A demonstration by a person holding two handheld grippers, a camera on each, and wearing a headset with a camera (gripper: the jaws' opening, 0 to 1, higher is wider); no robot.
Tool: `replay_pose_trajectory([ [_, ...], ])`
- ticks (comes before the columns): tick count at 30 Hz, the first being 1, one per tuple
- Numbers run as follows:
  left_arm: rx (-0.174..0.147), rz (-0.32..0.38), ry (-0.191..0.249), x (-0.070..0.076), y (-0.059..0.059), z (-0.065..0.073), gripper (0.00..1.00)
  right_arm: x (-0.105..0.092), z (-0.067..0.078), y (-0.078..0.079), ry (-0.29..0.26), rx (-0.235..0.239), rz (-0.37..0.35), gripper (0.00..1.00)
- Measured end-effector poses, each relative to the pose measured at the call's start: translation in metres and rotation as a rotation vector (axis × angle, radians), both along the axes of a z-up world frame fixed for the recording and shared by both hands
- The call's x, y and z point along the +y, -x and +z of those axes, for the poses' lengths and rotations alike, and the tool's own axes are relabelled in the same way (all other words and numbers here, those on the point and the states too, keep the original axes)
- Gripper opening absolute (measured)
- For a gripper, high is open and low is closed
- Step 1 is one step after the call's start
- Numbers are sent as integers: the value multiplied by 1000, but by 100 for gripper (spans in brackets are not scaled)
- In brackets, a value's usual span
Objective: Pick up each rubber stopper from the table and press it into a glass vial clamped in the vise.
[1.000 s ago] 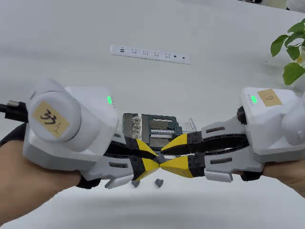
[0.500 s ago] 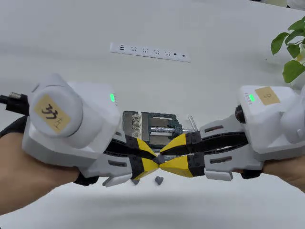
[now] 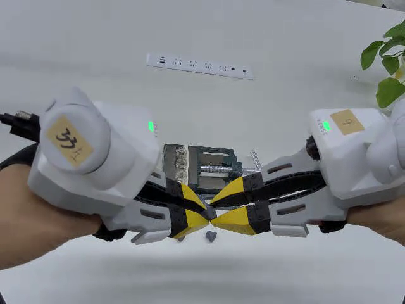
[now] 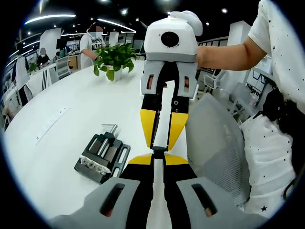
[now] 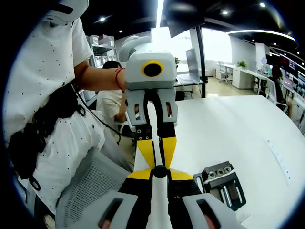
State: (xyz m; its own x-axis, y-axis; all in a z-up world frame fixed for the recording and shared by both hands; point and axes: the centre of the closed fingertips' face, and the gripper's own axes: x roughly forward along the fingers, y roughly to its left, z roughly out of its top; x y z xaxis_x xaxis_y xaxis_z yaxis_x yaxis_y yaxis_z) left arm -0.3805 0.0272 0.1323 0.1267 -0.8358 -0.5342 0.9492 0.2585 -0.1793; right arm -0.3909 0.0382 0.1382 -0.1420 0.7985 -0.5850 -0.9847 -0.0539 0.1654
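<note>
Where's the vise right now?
Head view, centre: the vise sits on the table just behind where the left gripper and right gripper meet tip to tip on a stopper, with the power strip farther back.

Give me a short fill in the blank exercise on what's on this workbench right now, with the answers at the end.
1. The left gripper and right gripper meet tip to tip on a small dark rubber ____.
2. Beneath them a second one lies loose on the white ____.
3. Behind them the vise clamps a row of glass ____.
4. Farther back lies a white power ____.
Missing words: stopper; table; vials; strip.
</note>
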Motion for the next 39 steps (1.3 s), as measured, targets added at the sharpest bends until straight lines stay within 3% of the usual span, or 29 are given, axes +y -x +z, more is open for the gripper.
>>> replay_pose_trajectory([
  [17, 17, -8, -15, 2, 1, -1, 3, 2, -1, 1, -2, -11, 0, 5],
  [22, 21, -7, -16, 3, 2, -1, 3, 3, -2, 1, -13, 11, 0, 4],
  [39, -44, -3, 2, 9, 2, -6, 4, 9, -6, 0, 10, 18, -17, 4],
])
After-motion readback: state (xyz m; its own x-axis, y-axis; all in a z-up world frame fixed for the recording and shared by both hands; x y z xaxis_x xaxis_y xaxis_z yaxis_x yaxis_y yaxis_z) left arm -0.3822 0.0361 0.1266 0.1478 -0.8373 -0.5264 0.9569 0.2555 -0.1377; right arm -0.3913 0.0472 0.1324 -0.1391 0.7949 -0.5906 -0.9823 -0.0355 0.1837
